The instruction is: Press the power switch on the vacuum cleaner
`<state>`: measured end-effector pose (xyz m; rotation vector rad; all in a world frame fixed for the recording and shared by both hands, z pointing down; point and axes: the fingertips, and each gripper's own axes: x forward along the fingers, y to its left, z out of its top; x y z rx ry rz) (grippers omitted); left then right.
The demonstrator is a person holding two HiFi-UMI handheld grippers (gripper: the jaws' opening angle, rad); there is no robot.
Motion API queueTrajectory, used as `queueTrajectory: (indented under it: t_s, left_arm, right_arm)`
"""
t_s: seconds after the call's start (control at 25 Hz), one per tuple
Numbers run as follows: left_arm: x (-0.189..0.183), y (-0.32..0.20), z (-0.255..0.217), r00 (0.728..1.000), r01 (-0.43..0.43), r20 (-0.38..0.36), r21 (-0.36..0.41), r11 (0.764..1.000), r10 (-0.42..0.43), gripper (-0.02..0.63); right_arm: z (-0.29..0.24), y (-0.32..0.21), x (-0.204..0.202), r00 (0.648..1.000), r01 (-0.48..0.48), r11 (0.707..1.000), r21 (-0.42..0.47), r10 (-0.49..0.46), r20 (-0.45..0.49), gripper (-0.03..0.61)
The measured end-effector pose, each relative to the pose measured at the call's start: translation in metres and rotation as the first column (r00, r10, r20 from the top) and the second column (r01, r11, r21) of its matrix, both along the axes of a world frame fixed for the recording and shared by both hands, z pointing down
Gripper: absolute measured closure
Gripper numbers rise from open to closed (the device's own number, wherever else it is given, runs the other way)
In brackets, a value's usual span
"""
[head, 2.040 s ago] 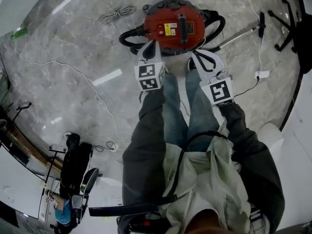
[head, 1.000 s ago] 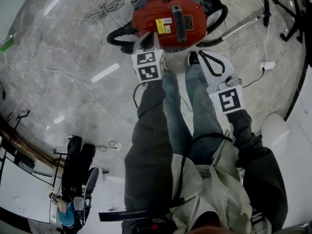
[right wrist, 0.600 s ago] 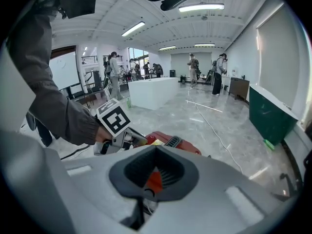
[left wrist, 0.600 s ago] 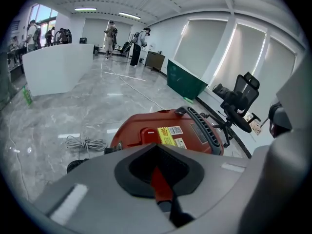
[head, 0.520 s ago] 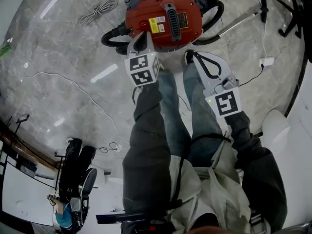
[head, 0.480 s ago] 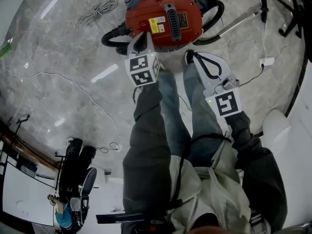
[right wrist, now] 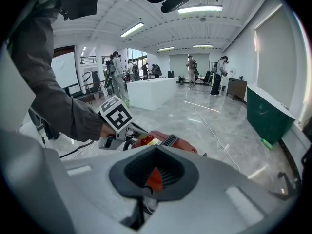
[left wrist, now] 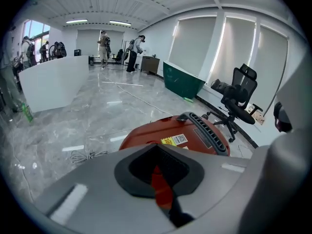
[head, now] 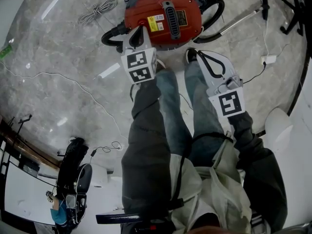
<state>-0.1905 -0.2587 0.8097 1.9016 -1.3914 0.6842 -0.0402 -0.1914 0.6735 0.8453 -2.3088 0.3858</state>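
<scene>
Over vacuum cleaner (head: 163, 16) | left claw (head: 138, 31) closed | head view alone shows wand (head: 239, 24)

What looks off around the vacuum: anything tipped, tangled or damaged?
Nothing serious. The red vacuum cleaner sits upright and looks intact. Its wand lies flat on the floor, a coiled cord sits loose nearby, and a thin white cable trails across the floor: trip hazards at most.

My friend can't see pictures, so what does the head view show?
A person looks down at a red vacuum cleaner on a grey marble floor. The left gripper, shut, points at its near edge; the right gripper, also shut, hangs over the person's leg.
</scene>
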Motion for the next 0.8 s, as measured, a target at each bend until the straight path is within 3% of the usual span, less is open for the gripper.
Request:
queueTrajectory:
  t_s: [0.6,0.8]
  left_arm:
    - [0.0,-0.02,0.011,0.99,-0.085,0.105,-0.076,0.993,0.093,0.611]
    - [-0.001,-0.019,0.011,0.996,-0.055,0.071,-0.013,0.998,0.055,0.612]
  right_arm:
    - [0.008,0.0,-0.005,1.0,-0.01,1.0,-0.019,0.01,0.009,0.58]
    - [0.013,-0.007,-0.014,0.999,-0.023,0.999,-0.025,0.024,0.027,0.58]
